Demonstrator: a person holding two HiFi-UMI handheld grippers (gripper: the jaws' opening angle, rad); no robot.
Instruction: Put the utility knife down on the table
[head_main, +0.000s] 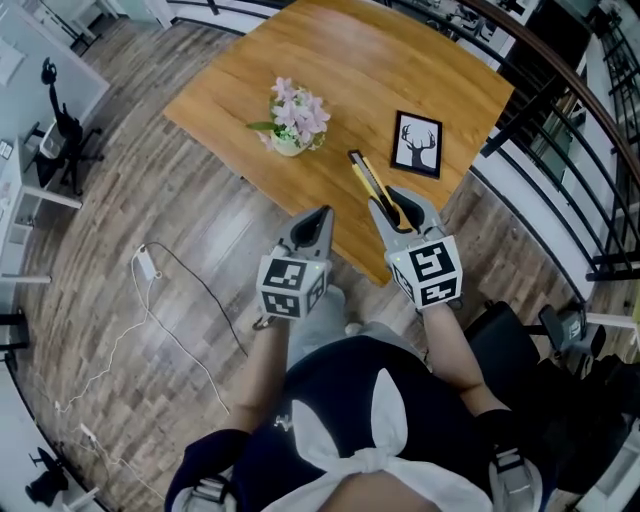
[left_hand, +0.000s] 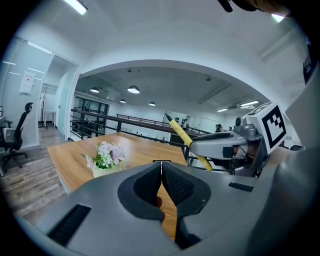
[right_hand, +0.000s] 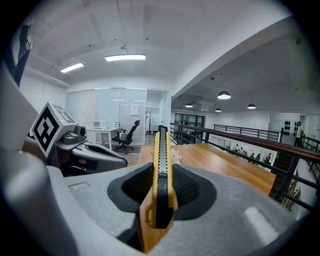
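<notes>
- The utility knife (right_hand: 162, 185), yellow with a black slider strip, is clenched between the jaws of the right tool (head_main: 401, 206). It stands on edge with the pads pressing its two flat sides.
- Its rear end sits deep in the jaw throat. The front half sticks out past the fingertips, pointing far and slightly left.
- From the left gripper view the knife slants upward out of the right tool, clear of the counter (head_main: 350, 60) and touching nothing else.
- In the head view the knife's front end shows over the near edge of the counter, near the framed picture (head_main: 417, 143) of a deer, whose near left corner is closest.
- The left tool (left_hand: 161, 172) is just left of the right one, over the floor (head_main: 200, 220) short of the counter's near edge. Its jaws are clamped together with nothing between them.
- A small bunch of pink flowers (head_main: 293, 120) stands on the counter, far and left of the knife and well apart from it.
- A dark railing (head_main: 560, 130) runs along the right side, and a thin cable (head_main: 190, 280) lies on the floor to the left.
- The head view hides the knife's rear half under the jaws.
- No view shows whether the blade is out.
- How high the knife is above the counter cannot be told.
</notes>
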